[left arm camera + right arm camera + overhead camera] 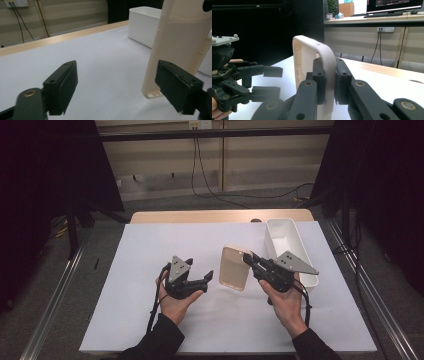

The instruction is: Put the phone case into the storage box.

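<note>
A beige phone case (pixel 235 268) stands tilted above the white sheet near the table's middle. My right gripper (pixel 249 259) is shut on its upper right edge; in the right gripper view the case (pixel 308 53) rises between the two closed jaws. My left gripper (pixel 206 278) is open just left of the case, its fingertips close to the case's lower edge without touching. In the left gripper view the case (pixel 180 42) stands upright behind the right jaw, and nothing lies between the jaws.
A white rectangular bin (pixel 286 240) stands at the right, just behind my right gripper, and shows as a white box (pixel 143 25) in the left gripper view. A white sheet (pixel 150 250) covers the wooden table (pixel 200 216). Cables hang at the back wall.
</note>
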`<state>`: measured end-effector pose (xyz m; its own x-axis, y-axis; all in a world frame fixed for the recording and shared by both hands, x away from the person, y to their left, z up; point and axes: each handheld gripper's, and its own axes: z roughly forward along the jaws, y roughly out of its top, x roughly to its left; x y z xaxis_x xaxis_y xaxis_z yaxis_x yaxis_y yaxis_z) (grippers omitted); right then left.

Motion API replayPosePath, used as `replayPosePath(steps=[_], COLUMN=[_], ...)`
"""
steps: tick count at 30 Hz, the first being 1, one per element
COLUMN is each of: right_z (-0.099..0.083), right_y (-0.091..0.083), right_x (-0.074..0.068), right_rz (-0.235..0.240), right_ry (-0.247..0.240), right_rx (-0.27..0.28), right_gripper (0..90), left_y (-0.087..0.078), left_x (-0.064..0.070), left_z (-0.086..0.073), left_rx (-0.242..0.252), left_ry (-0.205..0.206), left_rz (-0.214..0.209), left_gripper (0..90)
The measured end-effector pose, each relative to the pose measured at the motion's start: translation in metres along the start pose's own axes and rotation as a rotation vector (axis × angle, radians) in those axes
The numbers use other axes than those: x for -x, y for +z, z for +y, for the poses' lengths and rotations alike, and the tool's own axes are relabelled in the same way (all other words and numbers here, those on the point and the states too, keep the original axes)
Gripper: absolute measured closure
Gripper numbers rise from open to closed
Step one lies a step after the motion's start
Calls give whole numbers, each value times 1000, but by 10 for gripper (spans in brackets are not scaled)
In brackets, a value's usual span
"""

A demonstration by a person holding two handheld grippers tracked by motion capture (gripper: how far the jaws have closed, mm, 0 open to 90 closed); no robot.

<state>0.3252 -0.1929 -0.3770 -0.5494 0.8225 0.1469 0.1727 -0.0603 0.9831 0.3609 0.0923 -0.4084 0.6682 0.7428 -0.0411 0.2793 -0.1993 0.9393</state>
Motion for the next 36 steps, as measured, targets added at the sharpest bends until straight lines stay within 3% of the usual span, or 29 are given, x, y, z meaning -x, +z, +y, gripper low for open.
replayPosePath(steps=[5, 7, 9, 12, 17, 19, 22, 30, 32, 36], right_z=[1, 0, 0, 0, 1, 2, 4, 7, 8, 11], right_y=[-1, -2, -2, -2, -6, -7, -11, -17, -18, -21], right_x=[2, 3, 3, 4, 7, 9, 13, 20, 21, 24], right_rz=[1, 4, 4, 3, 2, -2, -7, -12, -14, -11], right_ry=[-8, -10, -12, -12, -17, -16, -17, -8, -6, -5], right_rx=[7, 5, 5, 4, 10, 17, 21, 33, 35, 40], right_gripper=[814, 813, 814, 814, 813, 813, 813, 812, 813, 813], left_y=[-2, -4, -7, -10, -13, -16, -17, -25, -28, -36], left_x=[-4, -3, -3, -5, -7, -9, -14, -24, -27, -33], left_z=[2, 2, 3, 5, 3, 1, -1, -6, -7, -11], left_rx=[22, 30, 41, 56, 35, 45, 68, 117, 134, 143], left_ry=[-23, -7, 13, 11, 9, 12, 32, -18, -7, -24], left_rz=[-16, 8, 0, -17, 0, -5, 21, 1, 6, 13], left_gripper=[64, 44, 43, 39, 39, 39, 47, 48, 48, 48])
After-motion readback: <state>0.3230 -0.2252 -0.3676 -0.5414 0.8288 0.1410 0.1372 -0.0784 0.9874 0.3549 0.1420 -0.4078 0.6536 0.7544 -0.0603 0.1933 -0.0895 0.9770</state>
